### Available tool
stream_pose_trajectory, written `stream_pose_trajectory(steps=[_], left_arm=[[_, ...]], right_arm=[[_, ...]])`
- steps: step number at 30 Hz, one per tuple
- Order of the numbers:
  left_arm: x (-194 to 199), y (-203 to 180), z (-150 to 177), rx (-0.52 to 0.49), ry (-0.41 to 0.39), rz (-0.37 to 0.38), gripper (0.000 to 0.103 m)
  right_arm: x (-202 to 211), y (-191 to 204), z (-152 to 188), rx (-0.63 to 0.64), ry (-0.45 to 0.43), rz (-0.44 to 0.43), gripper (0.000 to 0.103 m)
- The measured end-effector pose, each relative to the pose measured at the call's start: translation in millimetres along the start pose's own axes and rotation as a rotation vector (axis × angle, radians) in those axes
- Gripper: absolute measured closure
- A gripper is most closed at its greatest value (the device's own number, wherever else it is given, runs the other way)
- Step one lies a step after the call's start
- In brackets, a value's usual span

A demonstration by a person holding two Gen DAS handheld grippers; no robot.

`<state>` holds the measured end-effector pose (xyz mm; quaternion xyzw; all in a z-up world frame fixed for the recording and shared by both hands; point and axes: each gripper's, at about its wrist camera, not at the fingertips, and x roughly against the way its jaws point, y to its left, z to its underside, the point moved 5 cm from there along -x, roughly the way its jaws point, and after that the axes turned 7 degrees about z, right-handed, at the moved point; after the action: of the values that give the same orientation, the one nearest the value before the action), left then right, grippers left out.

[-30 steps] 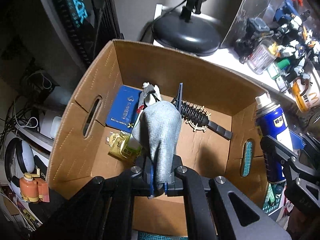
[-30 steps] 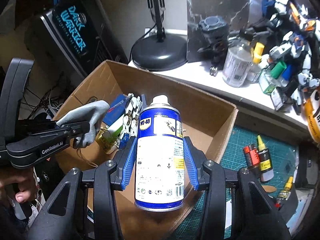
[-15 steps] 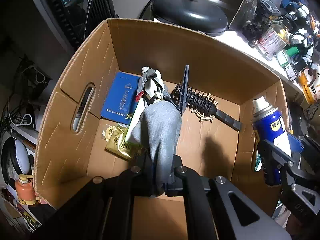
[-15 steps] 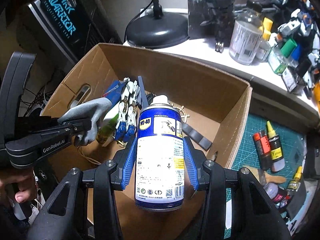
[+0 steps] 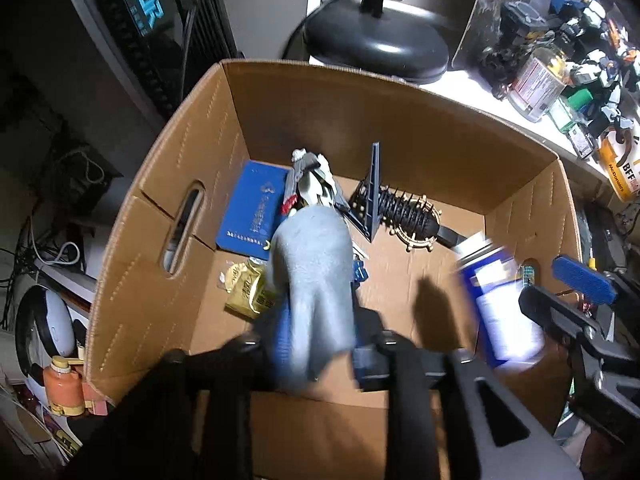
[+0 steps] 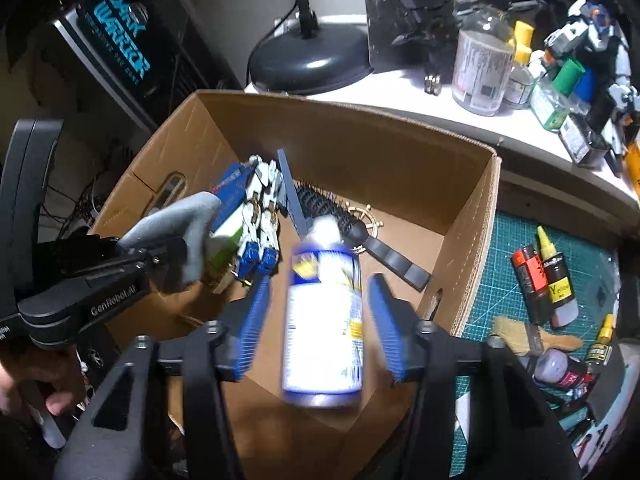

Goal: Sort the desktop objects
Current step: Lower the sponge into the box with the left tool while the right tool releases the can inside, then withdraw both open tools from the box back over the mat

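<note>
An open cardboard box (image 5: 192,184) (image 6: 472,216) holds a blue booklet (image 5: 252,210), a model robot (image 5: 312,184) (image 6: 260,208), a black hairbrush (image 5: 404,212) (image 6: 344,224) and a yellow packet (image 5: 244,292). My left gripper (image 5: 316,354) (image 6: 176,256) is over the box; its jaws have parted and a grey glove (image 5: 316,280) (image 6: 180,224) hangs blurred between them. My right gripper (image 6: 316,316) stands open over the box. The blue WD-40 can (image 6: 322,320) (image 5: 504,304) is blurred between its pads, clear of both.
A black lamp base (image 5: 376,44) (image 6: 308,60) stands behind the box. Bottles and model robots (image 6: 560,64) crowd the white shelf. Small bottles (image 6: 548,280) and a brush (image 6: 532,336) lie on the green cutting mat (image 6: 504,264) at right. A computer case (image 6: 116,48) stands at left.
Both grippers have opened. The right jaws spread and the WD-40 can is dropping into the box, blurred. The left jaws parted and the grey glove is slipping down.
</note>
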<state>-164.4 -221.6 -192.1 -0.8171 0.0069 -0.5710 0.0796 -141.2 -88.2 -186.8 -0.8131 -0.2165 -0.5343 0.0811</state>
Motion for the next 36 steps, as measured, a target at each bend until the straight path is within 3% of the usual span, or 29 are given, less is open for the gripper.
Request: stream_pose_trajectory(steps=[6,14,16,17,18,23,25,27,28,36], left_arm=[[12,-5,1,-0.006,-0.046,-0.005,0.025],[18,-6,9,0.003,-0.035,-0.015,0.024],[19,-5,12,0.010,-0.032,-0.021,0.017],[20,-2,13,0.028,-0.029,-0.043,0.003],[22,1,13,0.044,-0.031,-0.051,0.000],[35,1,15,0.061,-0.072,-0.040,0.000],[40,-1,17,0.060,-0.082,-0.041,0.000],[44,-3,18,0.059,-0.086,-0.041,0.000],[46,-5,20,0.058,-0.087,-0.041,0.000],[60,-25,38,0.049,-0.102,-0.028,0.000]], right_arm=[[11,4,-1,0.019,-0.031,0.005,0.041],[19,3,4,0.007,-0.044,0.008,0.041],[21,3,5,0.005,-0.048,0.009,0.041],[23,2,7,0.005,-0.050,0.010,0.041],[24,2,8,0.005,-0.052,0.011,0.041],[32,1,13,0.004,-0.064,0.016,0.041],[35,0,15,0.004,-0.068,0.017,0.037],[41,-1,18,-0.004,-0.090,0.016,0.013],[44,-2,19,-0.009,-0.101,0.014,0.009],[70,-15,34,-0.034,-0.146,0.020,0.007]])
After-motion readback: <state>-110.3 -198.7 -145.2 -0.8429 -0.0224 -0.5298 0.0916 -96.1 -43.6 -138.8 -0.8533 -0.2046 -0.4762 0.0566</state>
